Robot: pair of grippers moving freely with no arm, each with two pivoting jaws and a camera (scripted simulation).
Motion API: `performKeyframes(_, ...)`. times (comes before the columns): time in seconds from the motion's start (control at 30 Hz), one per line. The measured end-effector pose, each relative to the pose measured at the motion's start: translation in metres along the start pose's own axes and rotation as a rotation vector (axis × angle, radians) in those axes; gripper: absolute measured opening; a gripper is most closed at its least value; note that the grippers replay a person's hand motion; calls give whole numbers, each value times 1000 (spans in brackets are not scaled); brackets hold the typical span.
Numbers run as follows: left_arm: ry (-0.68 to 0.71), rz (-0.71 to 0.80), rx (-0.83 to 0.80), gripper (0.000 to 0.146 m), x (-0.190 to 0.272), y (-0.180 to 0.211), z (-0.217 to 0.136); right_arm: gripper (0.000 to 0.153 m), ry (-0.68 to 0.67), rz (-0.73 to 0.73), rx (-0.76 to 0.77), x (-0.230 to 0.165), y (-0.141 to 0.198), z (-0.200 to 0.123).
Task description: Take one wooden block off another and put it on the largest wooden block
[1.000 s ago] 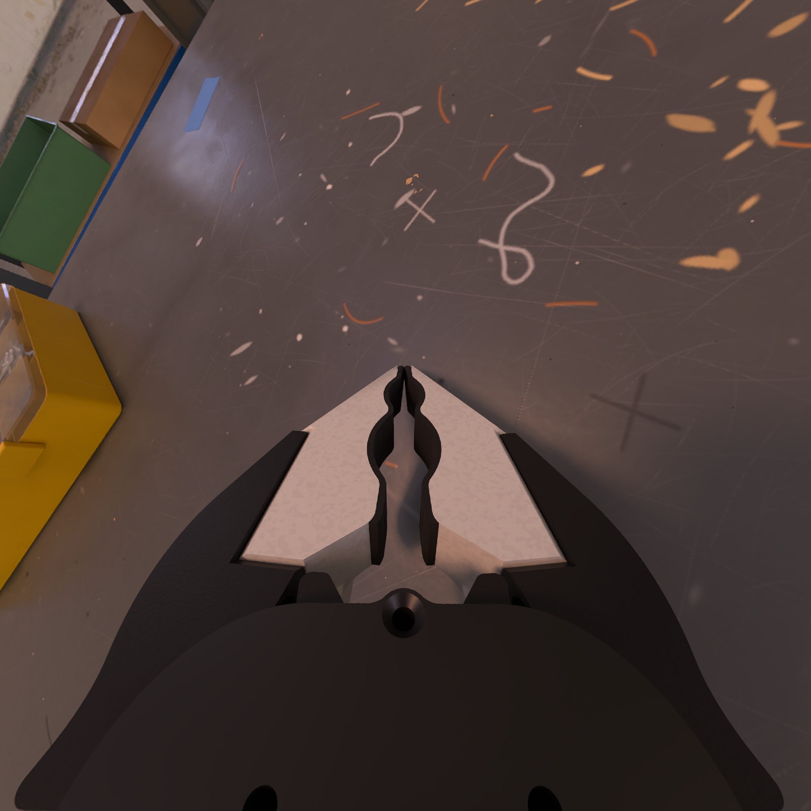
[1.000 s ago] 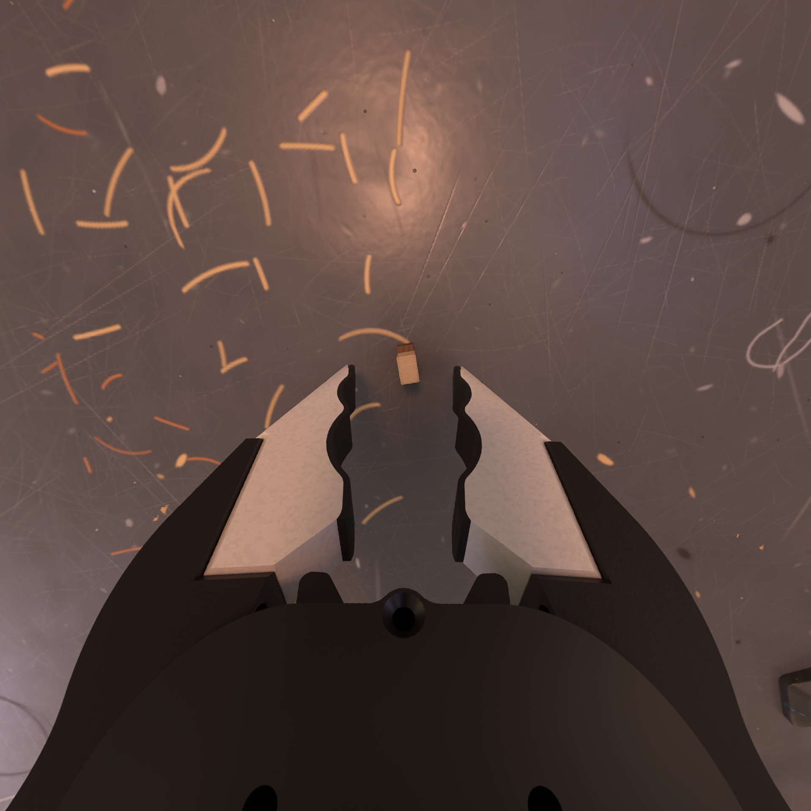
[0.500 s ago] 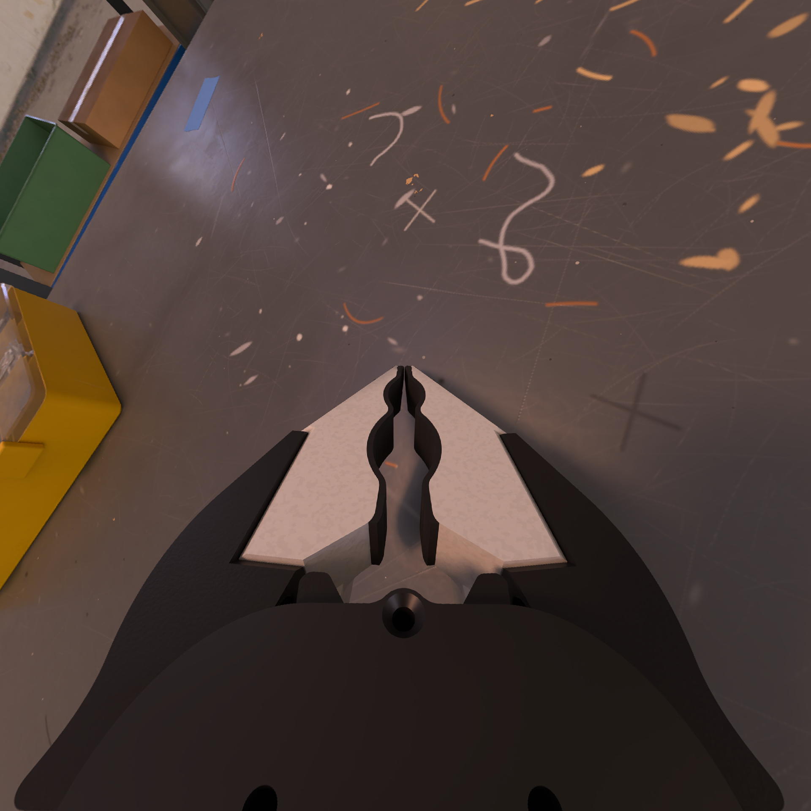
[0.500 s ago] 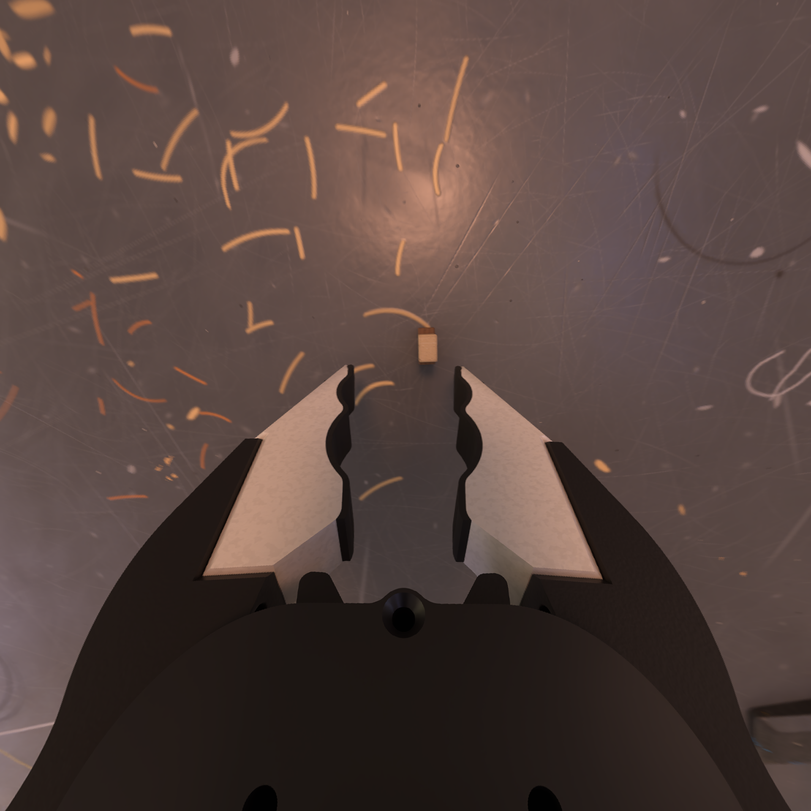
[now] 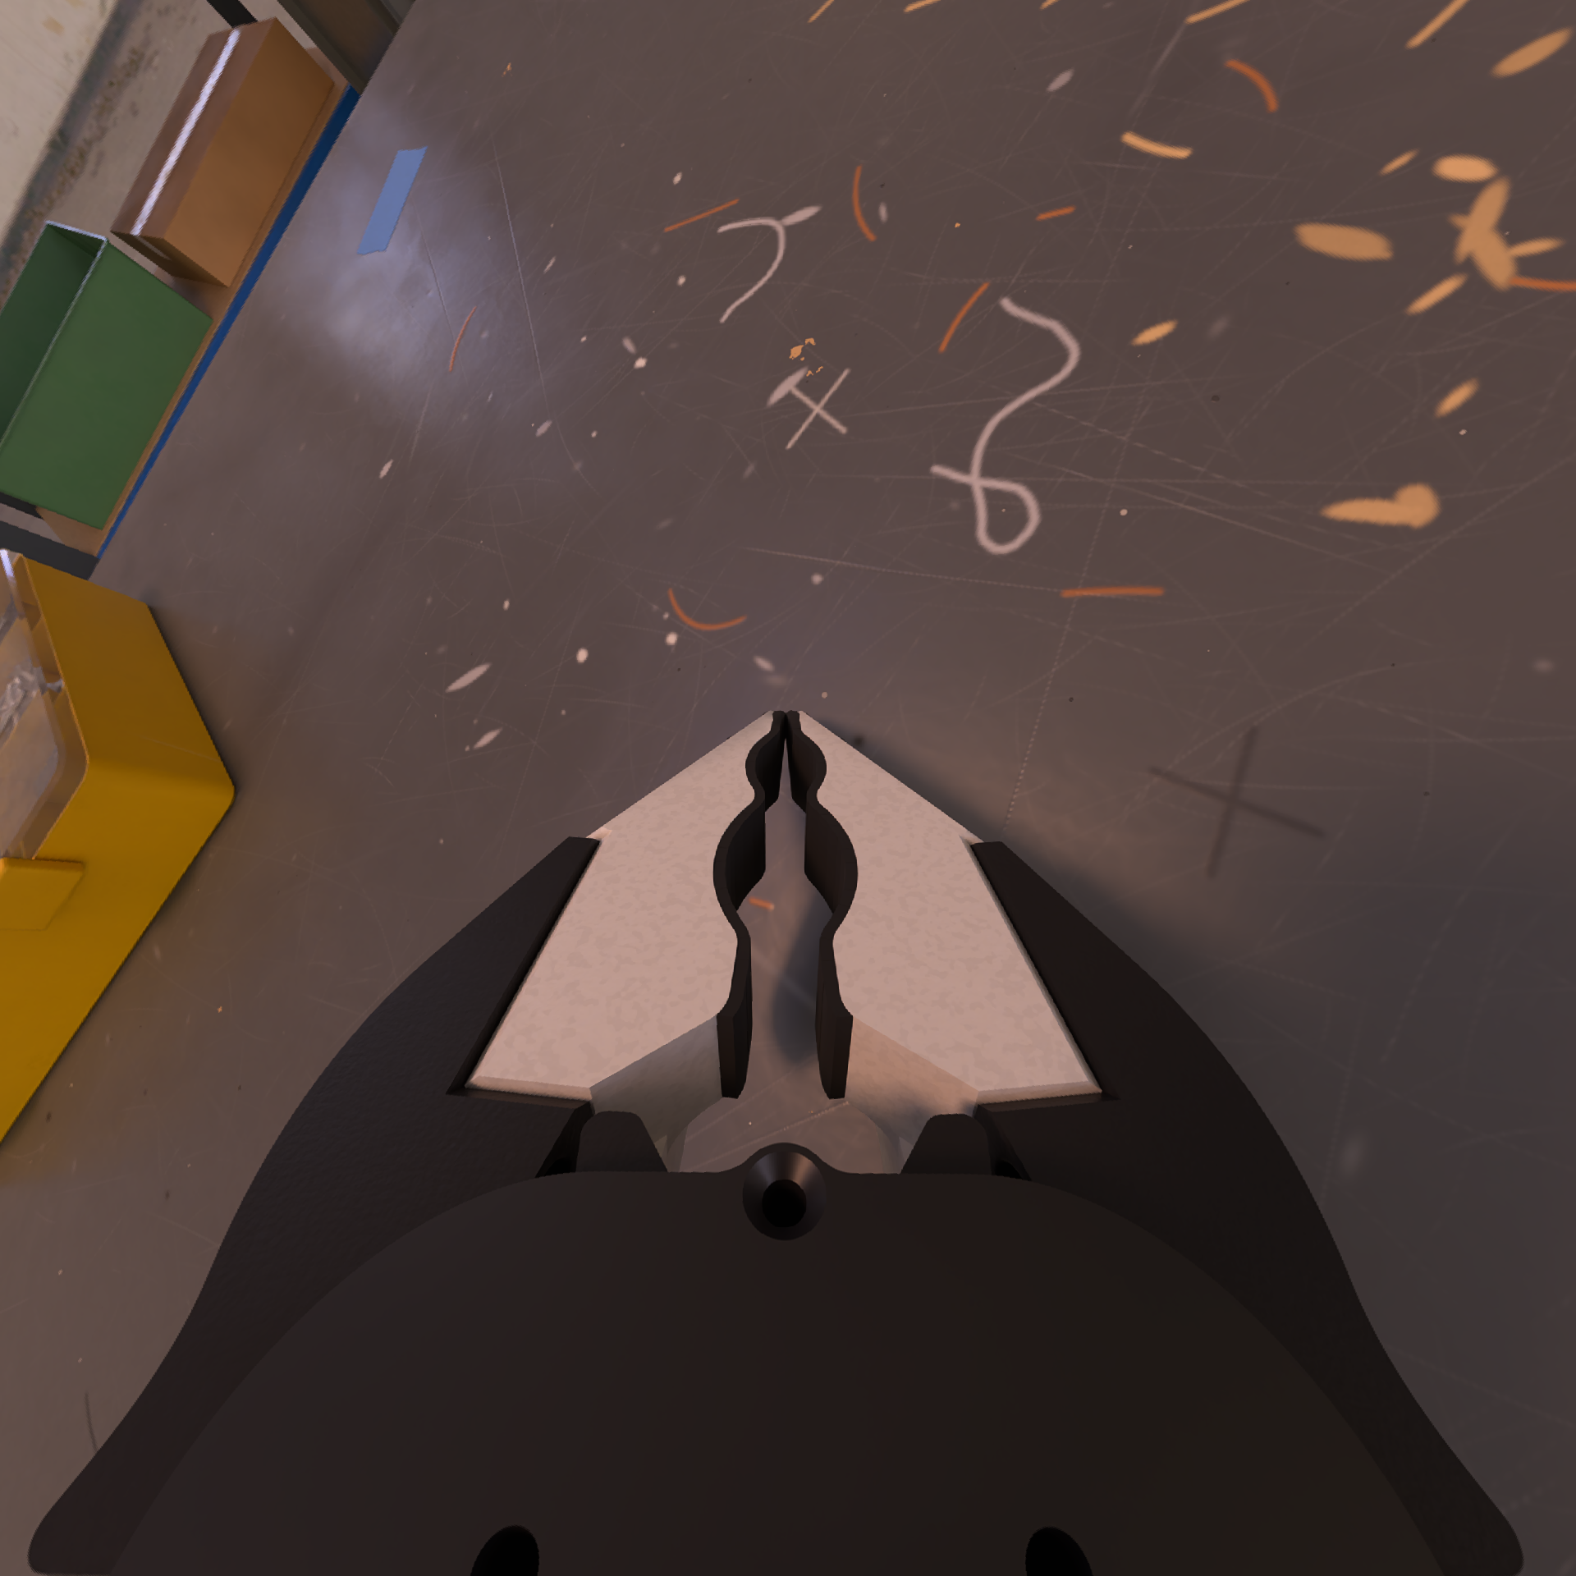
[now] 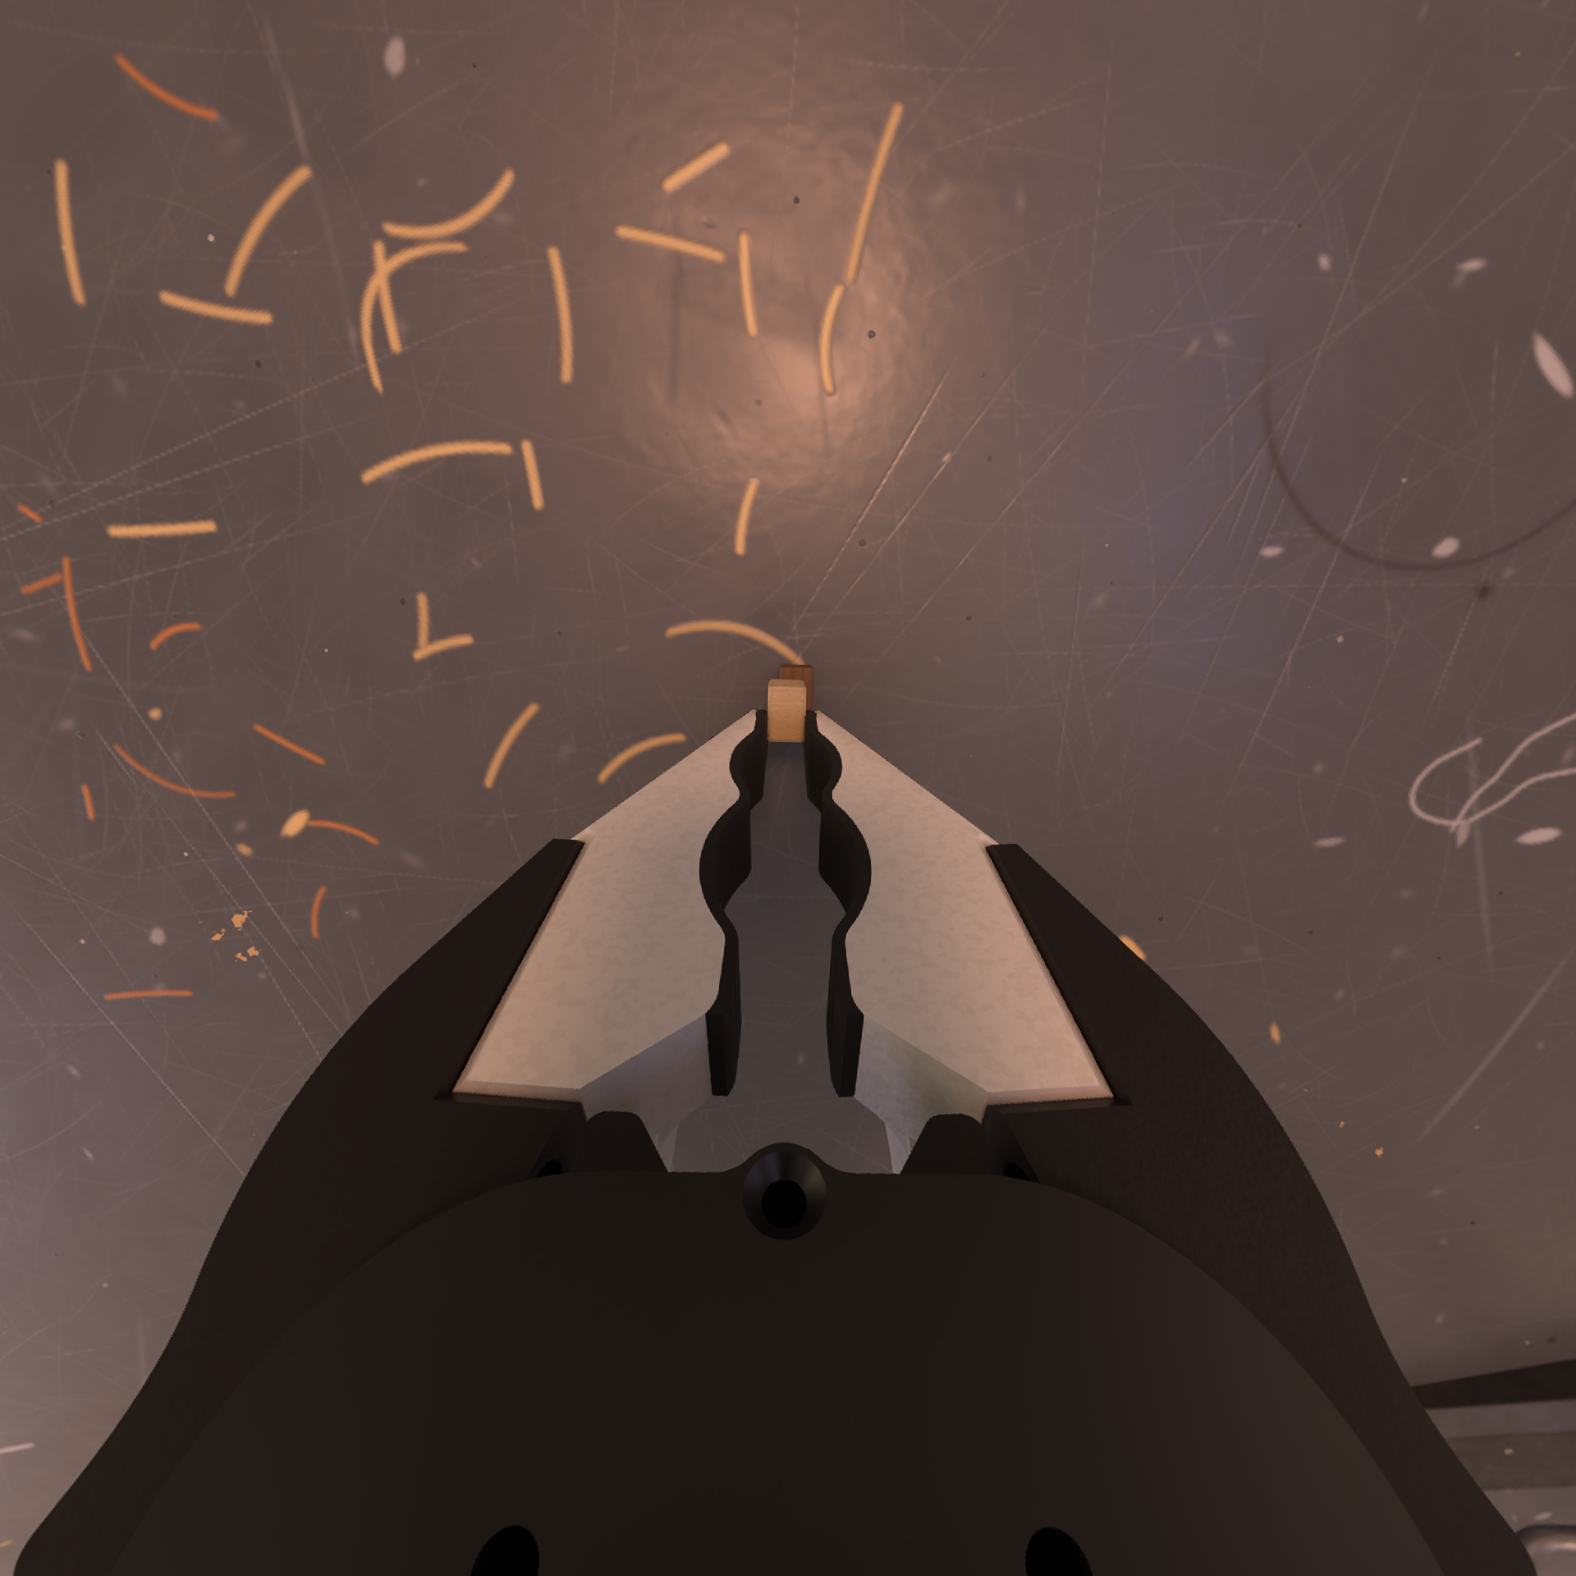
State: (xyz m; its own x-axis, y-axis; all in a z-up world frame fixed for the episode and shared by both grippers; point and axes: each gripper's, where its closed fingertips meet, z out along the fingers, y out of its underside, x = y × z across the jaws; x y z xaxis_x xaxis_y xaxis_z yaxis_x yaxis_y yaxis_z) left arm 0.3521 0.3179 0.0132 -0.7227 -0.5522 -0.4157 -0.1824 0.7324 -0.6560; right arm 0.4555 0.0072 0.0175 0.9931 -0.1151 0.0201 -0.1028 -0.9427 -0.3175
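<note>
In the right wrist view my right gripper (image 6: pixel 785 725) is shut on a small pale wooden block (image 6: pixel 786 706), pinched between the fingertips. Just behind it a darker brown block (image 6: pixel 800 674) peeks out on the grey scratched tabletop (image 6: pixel 1109 426); whether the two blocks touch I cannot tell. In the left wrist view my left gripper (image 5: pixel 785 723) is shut and empty above the tabletop (image 5: pixel 597 512). No block shows in that view. A larger wooden block is not in either view.
At the left edge of the left wrist view stand a yellow box (image 5: pixel 94 819), a green bin (image 5: pixel 85 384) and a brown box (image 5: pixel 230 145). A dark grey object (image 6: pixel 1501 1399) lies at the lower right of the right wrist view.
My right gripper moved forward to the small pale block and closed its fingers on it. The left gripper has not moved.
</note>
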Motion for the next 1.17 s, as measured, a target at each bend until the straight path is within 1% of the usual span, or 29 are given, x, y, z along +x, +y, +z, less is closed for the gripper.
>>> performKeyframes(0.1, -2, 2, 0, 0, 0, 0, 0, 8, 21, 12, 2, 5, 3, -7)
performKeyframes(0.2, -2, 3, 0, 0, 0, 0, 0, 8, 64, 80, 36, 20, 14, -26)
performKeyframes(0.3, -3, 4, 0, 0, 0, 0, 0, 8, 128, 171, 38, 40, 38, -45)
performKeyframes(0.37, -4, 5, 0, 0, 0, 0, 0, 8, 146, 221, 37, 48, 55, -52)
performKeyframes(0.47, -3, 4, 0, 0, 0, 0, 0, 8, 123, 264, 38, 48, 70, -51)
performKeyframes(0.6, -4, 5, 0, 0, 0, 0, 0, 8, 107, 274, 1, 44, 78, -42)
performKeyframes(0.63, -4, 5, 0, 0, 0, 0, 0, 10, 110, 281, -6, 45, 80, -40)
performKeyframes(0.67, -4, 5, 0, 0, 0, 0, 0, 23, 121, 288, -12, 47, 81, -40)
performKeyframes(0.7, -4, 5, -1, 0, 0, 0, 0, 31, 133, 294, -17, 48, 82, -40)
performKeyframes(0.77, -3, 3, -1, 0, 0, 0, 0, 35, 150, 297, -7, 50, 81, -44)
performKeyframes(1.0, 0, -2, -1, 0, -1, 0, 0, 31, 173, 237, 21, 41, 62, -61)
performKeyframes(1.17, -3, 2, -1, 0, -1, 0, 0, 33, 120, 192, 79, 27, 33, -58)
